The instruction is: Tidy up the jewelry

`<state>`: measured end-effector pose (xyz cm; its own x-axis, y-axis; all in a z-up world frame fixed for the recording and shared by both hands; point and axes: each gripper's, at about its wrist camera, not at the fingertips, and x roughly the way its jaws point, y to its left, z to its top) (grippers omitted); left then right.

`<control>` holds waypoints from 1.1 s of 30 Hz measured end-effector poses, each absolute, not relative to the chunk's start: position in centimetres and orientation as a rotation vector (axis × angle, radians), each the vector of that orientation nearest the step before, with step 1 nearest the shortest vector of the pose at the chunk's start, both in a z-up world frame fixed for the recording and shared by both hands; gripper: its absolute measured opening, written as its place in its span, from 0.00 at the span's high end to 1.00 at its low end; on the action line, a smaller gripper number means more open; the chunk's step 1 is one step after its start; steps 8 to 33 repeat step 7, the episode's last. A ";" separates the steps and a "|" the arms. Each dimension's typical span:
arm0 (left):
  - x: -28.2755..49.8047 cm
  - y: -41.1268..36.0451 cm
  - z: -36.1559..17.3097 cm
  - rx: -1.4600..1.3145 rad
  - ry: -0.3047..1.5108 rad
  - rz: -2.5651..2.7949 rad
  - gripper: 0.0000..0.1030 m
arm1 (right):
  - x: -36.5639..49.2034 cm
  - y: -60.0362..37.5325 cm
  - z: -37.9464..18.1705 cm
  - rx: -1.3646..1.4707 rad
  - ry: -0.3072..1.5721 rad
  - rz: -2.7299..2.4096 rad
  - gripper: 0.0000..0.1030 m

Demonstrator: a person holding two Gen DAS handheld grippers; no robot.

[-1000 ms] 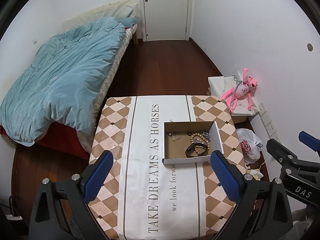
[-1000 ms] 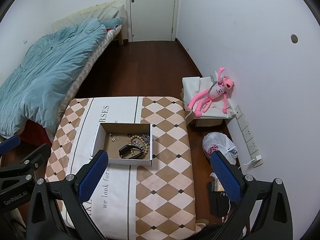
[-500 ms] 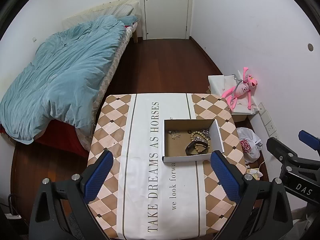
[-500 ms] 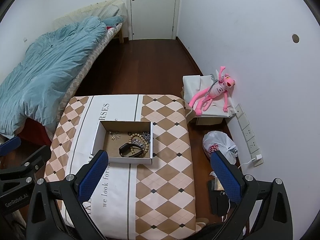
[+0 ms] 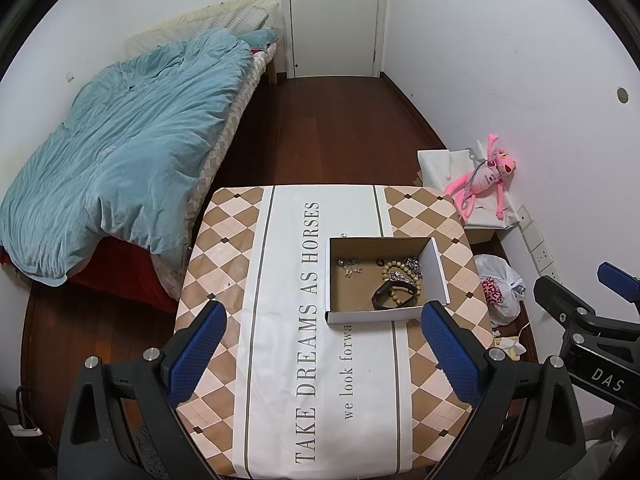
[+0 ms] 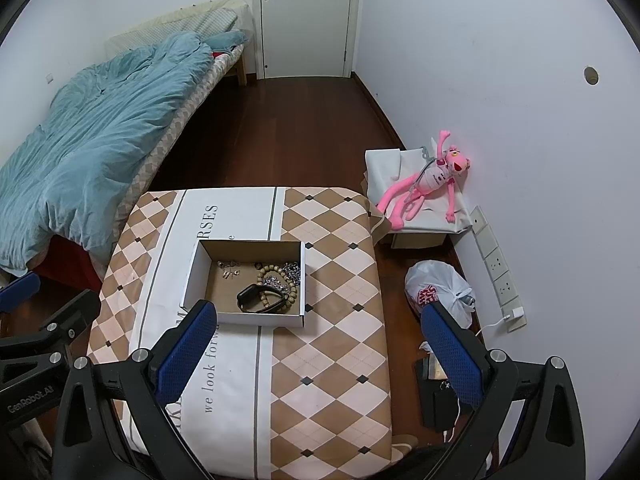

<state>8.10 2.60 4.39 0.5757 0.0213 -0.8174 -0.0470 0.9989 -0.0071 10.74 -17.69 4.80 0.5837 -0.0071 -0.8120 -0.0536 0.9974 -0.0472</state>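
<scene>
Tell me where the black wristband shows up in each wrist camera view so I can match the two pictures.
Left wrist view: black wristband lies right of centre, in the cardboard box's near right corner.
Right wrist view: it lies left of centre, against the box's near wall.
Shared landmark: the pink plush toy by the right wall.

Even, soft indoor light, sharp focus throughout, strong fisheye bending and dark vignette at corners.

Tablecloth (image 5: 280, 360) lies bare around the box (image 5: 384, 314); its upright walls (jewelry inside) leave only the open top.
</scene>
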 end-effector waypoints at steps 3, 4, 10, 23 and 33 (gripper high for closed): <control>8.0 2.8 4.1 -0.038 0.957 0.045 0.03 | 10.8 -17.7 4.7 -0.071 0.949 0.026 0.00; 7.9 2.9 4.0 -0.041 0.952 0.048 0.03 | 10.7 -17.6 4.7 -0.071 0.951 0.026 0.00; 7.9 3.1 3.9 -0.047 0.948 0.048 0.03 | 10.7 -17.6 4.6 -0.072 0.951 0.025 0.00; 7.9 3.1 3.9 -0.047 0.948 0.048 0.03 | 10.7 -17.6 4.6 -0.072 0.951 0.025 0.00; 7.9 3.1 3.9 -0.047 0.948 0.048 0.03 | 10.7 -17.6 4.6 -0.072 0.951 0.025 0.00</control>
